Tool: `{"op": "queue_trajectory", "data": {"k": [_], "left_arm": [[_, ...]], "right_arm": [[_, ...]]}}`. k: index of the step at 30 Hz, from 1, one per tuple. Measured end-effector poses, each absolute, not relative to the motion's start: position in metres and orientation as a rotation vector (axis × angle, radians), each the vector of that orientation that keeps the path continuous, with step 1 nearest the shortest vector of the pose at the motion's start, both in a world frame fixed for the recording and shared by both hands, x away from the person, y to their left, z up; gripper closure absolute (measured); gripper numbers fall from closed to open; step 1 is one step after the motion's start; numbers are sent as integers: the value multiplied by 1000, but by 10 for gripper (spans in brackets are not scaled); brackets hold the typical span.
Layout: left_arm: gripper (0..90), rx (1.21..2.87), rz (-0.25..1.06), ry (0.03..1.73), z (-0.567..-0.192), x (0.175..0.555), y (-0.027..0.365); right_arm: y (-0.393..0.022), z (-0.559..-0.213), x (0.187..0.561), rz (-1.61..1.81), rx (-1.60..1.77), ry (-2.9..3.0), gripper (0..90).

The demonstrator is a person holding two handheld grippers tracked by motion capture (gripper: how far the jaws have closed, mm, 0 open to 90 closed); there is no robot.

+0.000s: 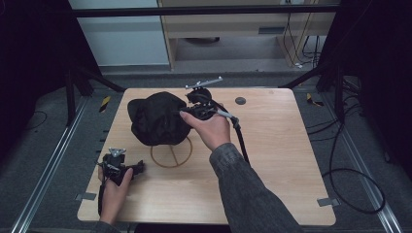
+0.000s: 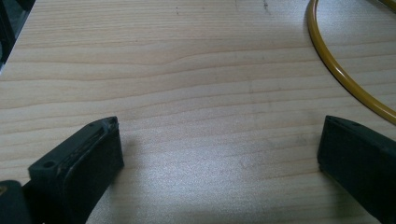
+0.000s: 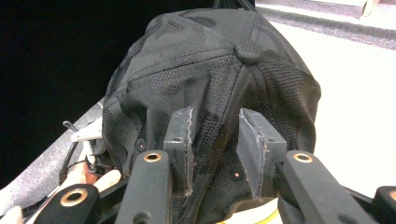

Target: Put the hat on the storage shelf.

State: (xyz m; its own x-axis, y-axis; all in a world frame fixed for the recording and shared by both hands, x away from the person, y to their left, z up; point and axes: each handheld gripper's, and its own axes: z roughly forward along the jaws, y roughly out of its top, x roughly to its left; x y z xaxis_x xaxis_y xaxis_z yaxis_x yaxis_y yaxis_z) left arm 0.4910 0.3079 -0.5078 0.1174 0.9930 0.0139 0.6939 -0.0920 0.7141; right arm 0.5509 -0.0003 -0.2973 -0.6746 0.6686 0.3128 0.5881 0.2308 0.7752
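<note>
A black mesh cap [image 1: 155, 119] sits over a yellow wire stand whose ring base [image 1: 171, 155] lies on the wooden table [image 1: 277, 160]. My right gripper [image 1: 187, 112] is at the cap's right side. In the right gripper view its jaws pinch a fold of the cap [image 3: 210, 60], so this gripper [image 3: 215, 140] is shut on the fabric. My left gripper [image 1: 138, 167] rests low near the table's front left corner, pointing right. It [image 2: 219, 154] stands open over bare wood, with an arc of the yellow ring [image 2: 336, 70] ahead to its right.
A small dark disc [image 1: 240, 101] lies on the table behind the right hand. The right gripper's cable [image 1: 241, 141] trails along the forearm. Loose cables [image 1: 350, 179] lie on the floor to the right. Black frame bars [image 1: 97, 80] stand at the back left.
</note>
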Motion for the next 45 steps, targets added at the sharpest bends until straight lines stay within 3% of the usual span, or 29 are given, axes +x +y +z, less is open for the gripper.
{"op": "queue_trajectory", "data": {"k": [17, 31, 45], "left_arm": [[0, 1849, 702, 1631, -508, 491, 308], [0, 1846, 702, 1632, -508, 491, 308], [0, 1848, 702, 1631, -508, 491, 308]], "right_arm": [[-6, -292, 546, 1459, 1208, 2387, 646], [-10, -286, 538, 1457, 1187, 2389, 585], [-18, -281, 530, 1437, 1177, 2361, 438]]}}
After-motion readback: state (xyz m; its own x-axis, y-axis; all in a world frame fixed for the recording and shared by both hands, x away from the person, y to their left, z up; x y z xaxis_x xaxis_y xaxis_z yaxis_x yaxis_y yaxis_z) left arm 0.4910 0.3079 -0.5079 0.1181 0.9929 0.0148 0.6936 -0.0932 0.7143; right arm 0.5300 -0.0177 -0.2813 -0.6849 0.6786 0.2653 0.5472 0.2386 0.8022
